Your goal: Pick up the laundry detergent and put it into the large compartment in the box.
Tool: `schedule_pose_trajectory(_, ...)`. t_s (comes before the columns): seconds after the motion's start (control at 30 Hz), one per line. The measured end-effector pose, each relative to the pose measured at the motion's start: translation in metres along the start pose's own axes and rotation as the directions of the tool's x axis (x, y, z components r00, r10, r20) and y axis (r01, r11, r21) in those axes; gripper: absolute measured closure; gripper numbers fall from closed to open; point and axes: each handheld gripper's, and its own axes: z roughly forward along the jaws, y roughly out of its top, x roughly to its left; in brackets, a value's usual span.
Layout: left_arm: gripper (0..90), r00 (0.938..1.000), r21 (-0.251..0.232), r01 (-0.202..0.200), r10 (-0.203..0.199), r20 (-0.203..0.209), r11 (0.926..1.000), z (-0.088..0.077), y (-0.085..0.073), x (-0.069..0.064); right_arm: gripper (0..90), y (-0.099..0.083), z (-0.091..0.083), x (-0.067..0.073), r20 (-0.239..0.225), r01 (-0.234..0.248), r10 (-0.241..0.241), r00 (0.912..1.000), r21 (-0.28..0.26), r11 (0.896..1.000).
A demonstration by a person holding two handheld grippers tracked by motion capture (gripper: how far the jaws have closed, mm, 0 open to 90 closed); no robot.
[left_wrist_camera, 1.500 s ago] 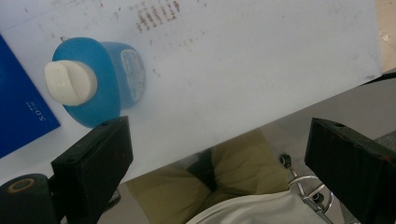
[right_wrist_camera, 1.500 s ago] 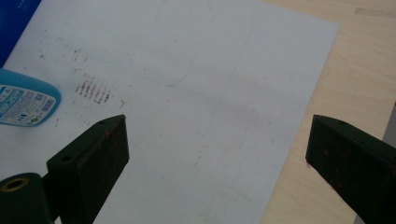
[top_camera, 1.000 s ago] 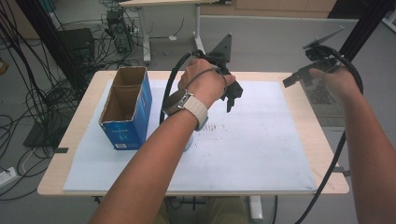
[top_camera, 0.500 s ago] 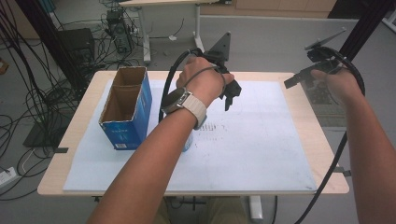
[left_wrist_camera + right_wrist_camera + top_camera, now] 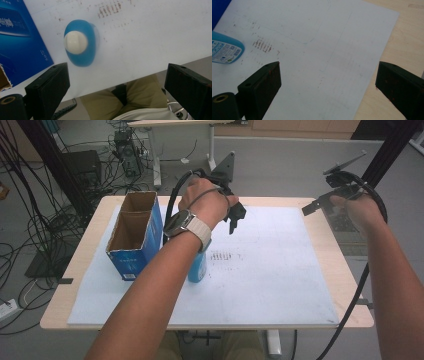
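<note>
Left gripper (image 5: 117, 82), jaws spread wide, hovers above an upright blue bottle (image 5: 80, 42) at upper left; right gripper (image 5: 328, 80) spread wide, empty.

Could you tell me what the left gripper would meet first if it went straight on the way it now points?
Probably the white mat, just beside the upright blue bottle; the open left gripper aims slightly right of its white cap. Depth is unclear.

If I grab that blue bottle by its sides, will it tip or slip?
The blue bottle stands upright, tall and narrow, so a sideways nudge would probably tip it. Its smooth plastic sides may slip. The open left gripper looks wide enough.
</note>
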Motion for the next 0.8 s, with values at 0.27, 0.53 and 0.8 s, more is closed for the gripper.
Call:
schedule_pose_trajectory(0.27, 5.9, 0.9994, -0.003, 0.034, -0.034, -0.006, 0.9994, 0.008, 0.002, 0.012, 6.1, 0.0, 0.005, 0.002, 0.002, 0.006, -0.006, 1.0, 0.007, 1.0)
schedule_pose_trajectory(0.53, 5.3, 0.9991, 0.001, 0.038, -0.038, -0.02, 0.9993, 0.017, 0.008, 0.018, 6.2, 0.0, 0.007, 0.005, 0.001, 0.015, -0.015, 0.9999, 0.007, 1.0)
schedule_pose_trajectory(0.8, 6.8, 0.9974, 0.007, 0.061, -0.061, -0.039, 0.9981, 0.024, 0.012, 0.024, 6.2, -0.001, 0.007, 0.006, 0.009, 0.013, -0.013, 0.9999, 0.009, 1.0)
